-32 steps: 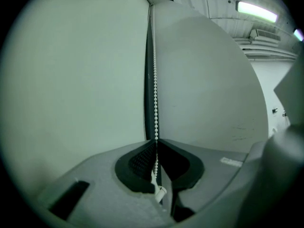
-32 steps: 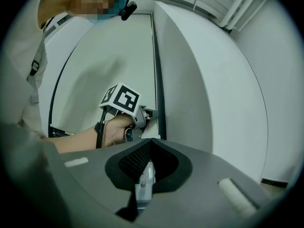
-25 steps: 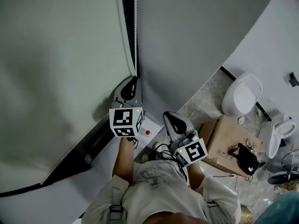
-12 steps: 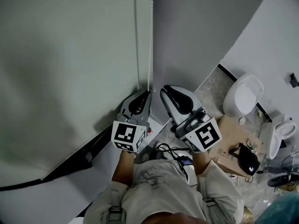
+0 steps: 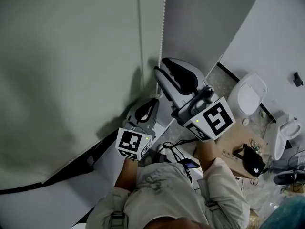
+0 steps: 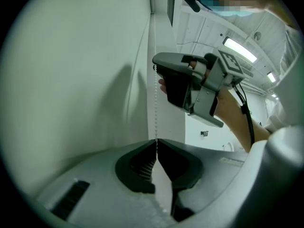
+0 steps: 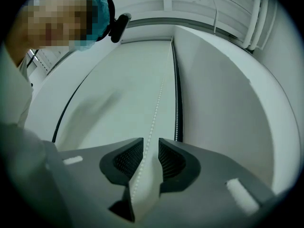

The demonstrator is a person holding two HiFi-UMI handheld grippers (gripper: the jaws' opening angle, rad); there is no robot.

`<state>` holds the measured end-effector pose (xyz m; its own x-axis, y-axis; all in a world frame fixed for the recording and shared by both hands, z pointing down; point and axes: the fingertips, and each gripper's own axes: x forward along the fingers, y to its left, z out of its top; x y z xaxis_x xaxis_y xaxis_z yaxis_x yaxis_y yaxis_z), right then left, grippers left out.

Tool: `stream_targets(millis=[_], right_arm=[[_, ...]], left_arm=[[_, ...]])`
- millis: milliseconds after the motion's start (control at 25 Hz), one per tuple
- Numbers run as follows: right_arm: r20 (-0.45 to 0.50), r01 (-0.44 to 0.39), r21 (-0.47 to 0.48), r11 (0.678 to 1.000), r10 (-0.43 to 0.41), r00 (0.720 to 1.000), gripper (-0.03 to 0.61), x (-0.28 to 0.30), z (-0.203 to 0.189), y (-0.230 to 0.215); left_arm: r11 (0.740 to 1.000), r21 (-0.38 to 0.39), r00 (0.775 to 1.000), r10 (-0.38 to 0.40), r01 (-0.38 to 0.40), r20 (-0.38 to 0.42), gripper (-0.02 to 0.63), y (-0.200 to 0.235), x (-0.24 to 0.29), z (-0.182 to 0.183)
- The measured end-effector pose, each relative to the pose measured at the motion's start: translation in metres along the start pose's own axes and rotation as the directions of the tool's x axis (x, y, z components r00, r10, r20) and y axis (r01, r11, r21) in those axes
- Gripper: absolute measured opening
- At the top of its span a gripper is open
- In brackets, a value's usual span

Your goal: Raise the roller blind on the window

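Left gripper [image 6: 156, 142] pinching bead chain [image 6: 156, 106], right gripper [image 7: 151, 145] parted

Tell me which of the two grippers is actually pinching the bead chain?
The left gripper: its jaws are shut on the bead chain. The right gripper holds its jaws apart around it.

**Left clamped, right open**

Left gripper [image 5: 153, 100] is sitting lower, its jaws pinching together on the bead chain [image 5: 162, 27]. Right gripper [image 5: 159, 69] is sitting higher, just beside the left. Its jaws are standing apart, with the chain passing between them ungripped. Both forearms are stretching forward from the torso.
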<state>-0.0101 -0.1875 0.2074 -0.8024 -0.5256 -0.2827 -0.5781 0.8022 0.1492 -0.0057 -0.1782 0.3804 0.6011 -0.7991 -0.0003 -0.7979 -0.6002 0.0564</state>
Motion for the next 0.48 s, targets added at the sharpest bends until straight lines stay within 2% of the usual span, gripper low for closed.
stream_targets(millis=[40,200,480], right_arm=[[0.001,0.0,-0.002,1.0,0.0,1.0,0.109,0.002,0.004,-0.001],[-0.024,-0.003,-0.007,1.0,0.003,1.0,0.023,0.005,0.01,-0.001],[-0.001,-0.01,0.051,0.999,0.01,1.0,0.017,-0.007,0.004,0.002]], left_arm=[[1.0,0.0,1.0,-0.002,0.002,0.0,0.02,-0.001,-0.001,0.0],[1.0,0.001,1.0,-0.008,0.008,0.002,0.02,-0.006,-0.002,0.002],[0.999,-0.014,1.0,-0.029,0.029,-0.002,0.02,-0.006,-0.007,-0.006]])
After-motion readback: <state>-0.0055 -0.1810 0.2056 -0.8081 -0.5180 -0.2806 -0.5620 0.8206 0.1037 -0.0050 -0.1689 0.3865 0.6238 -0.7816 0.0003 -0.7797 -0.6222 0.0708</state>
